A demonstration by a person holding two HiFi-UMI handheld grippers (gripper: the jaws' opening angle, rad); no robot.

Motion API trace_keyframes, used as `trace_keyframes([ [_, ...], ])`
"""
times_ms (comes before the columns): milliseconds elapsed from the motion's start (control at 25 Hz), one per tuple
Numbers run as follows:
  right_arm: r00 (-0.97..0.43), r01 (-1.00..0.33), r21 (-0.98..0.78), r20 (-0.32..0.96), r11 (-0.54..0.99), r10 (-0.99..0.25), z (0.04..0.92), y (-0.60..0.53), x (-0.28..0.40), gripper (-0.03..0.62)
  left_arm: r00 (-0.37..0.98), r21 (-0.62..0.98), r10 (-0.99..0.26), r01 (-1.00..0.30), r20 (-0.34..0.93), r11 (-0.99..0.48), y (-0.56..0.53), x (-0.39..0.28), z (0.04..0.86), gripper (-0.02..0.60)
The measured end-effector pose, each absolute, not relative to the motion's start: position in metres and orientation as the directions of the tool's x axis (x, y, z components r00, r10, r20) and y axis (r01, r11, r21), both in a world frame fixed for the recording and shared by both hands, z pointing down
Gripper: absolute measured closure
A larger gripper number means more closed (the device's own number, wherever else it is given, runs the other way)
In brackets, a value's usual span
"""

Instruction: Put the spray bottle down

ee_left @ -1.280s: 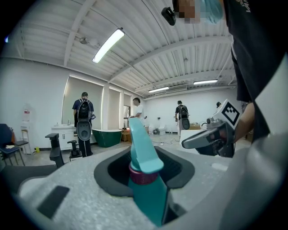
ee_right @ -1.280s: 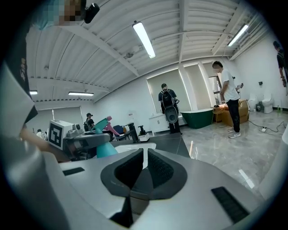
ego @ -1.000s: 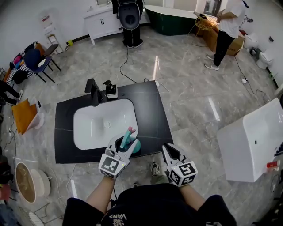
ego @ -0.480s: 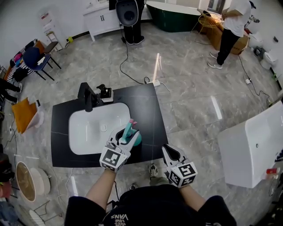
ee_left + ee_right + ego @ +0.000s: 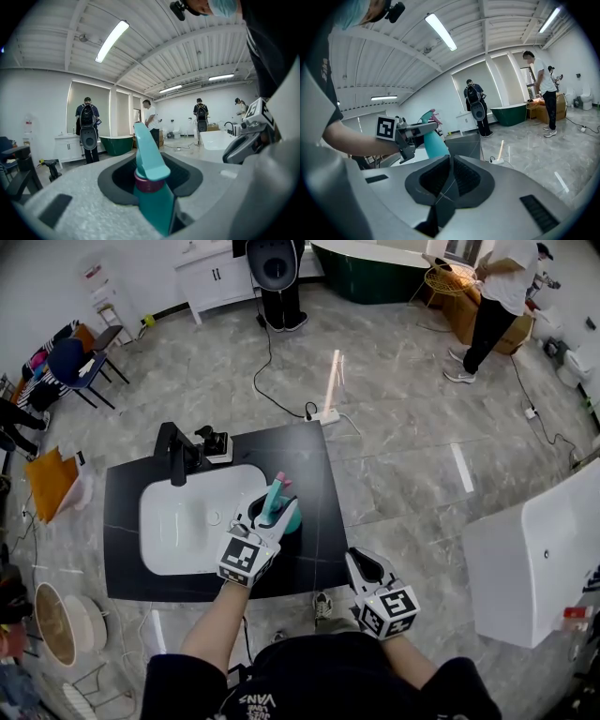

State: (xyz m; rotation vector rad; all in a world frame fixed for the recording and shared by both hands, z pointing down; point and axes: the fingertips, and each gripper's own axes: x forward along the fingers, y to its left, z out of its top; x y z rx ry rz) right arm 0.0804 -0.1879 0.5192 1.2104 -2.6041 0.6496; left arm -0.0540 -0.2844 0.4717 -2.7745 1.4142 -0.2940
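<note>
A teal spray bottle (image 5: 280,510) with a pink-tipped trigger stands upright in my left gripper (image 5: 268,514), which is shut on its neck. It hangs over the black counter (image 5: 314,486), just right of the white sink (image 5: 178,526). In the left gripper view the bottle's head and purple collar (image 5: 149,180) fill the space between the jaws of the left gripper (image 5: 151,165). My right gripper (image 5: 362,564) hovers off the counter's near right corner, jaws shut on nothing. The right gripper view shows its pads (image 5: 461,176) meeting, with the bottle (image 5: 435,144) beyond them to the left.
A black faucet (image 5: 172,453) and a small black fitting (image 5: 215,442) stand at the sink's far rim. A large white basin (image 5: 536,554) sits on the floor at the right. A cable and power strip (image 5: 326,414) lie behind the counter. People (image 5: 500,292) stand far back.
My left gripper has carried the bottle away from the counter's near edge, further over the counter beside the sink. My right gripper has barely shifted in the picture.
</note>
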Motion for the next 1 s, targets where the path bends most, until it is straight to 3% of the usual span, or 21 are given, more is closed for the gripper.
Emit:
trace_keyframes([
  [480,-0.656,-0.755,-0.314,0.358,0.576,-0.665,0.528,-0.204,0.093,0.568,0.452,-0.072,-0.866,-0.877,0.216,-0.476,-0.325,-0.055,0.493,0.439],
  [1000,-0.656,-0.754,-0.316,0.366,0.575,-0.660,0.530,-0.202,0.100,0.568,0.429,-0.121,-0.879,-0.880,0.209,-0.459,-0.329,-0.053,0.508,0.437],
])
